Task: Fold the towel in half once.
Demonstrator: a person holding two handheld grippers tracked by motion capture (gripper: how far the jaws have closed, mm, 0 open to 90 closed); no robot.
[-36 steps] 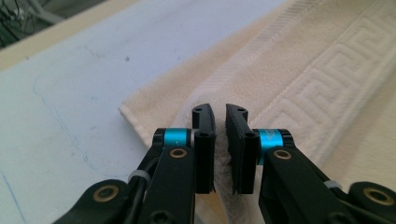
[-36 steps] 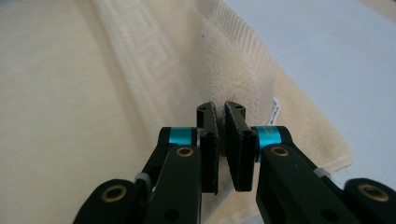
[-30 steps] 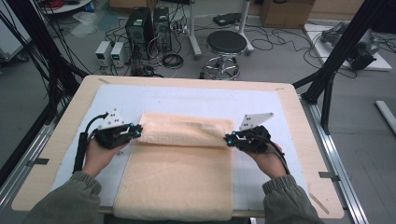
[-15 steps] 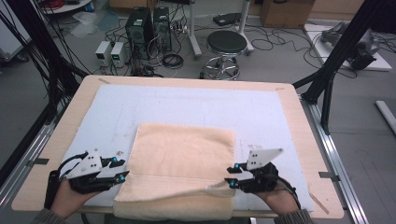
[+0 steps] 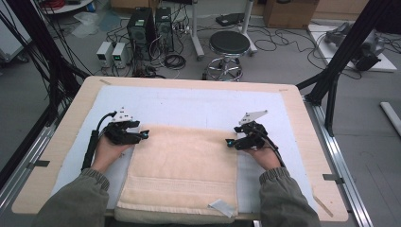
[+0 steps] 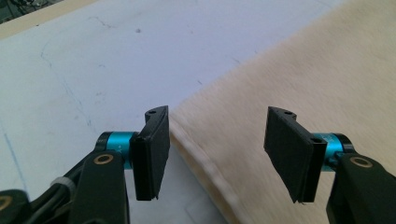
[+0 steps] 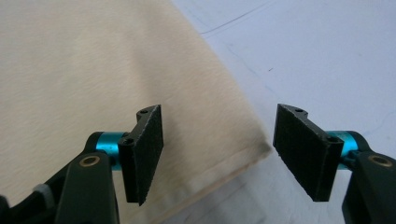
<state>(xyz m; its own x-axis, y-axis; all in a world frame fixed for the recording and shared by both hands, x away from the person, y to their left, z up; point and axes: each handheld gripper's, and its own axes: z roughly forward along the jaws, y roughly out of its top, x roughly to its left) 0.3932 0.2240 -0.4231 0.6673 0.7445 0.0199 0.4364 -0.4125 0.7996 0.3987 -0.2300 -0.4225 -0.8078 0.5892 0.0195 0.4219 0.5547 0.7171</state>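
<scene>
We hold the left gripper (image 5: 142, 135) at the far left corner of the folded beige terry towel (image 5: 182, 172), and the right gripper (image 5: 231, 141) at its far right corner. Both sets of jaws stand apart, having just been opening, with nothing clamped: in the left gripper view the towel's hemmed edge (image 6: 205, 158) runs between the black pads without touching them, and in the right gripper view the corner (image 7: 261, 149) lies likewise free between the pads. We judge this symmetric placement to follow laying the fold down, since each corner rests flat and square to the other. The towel lies on the white mat (image 5: 189, 106) covering the pale wooden table (image 5: 293, 101), its near edge at the table's front, where a small grey tag (image 5: 222, 207) lies on it. Beyond the table we see a grey floor with a round black stool (image 5: 229, 45), computer towers (image 5: 151, 23) and loose cables.
</scene>
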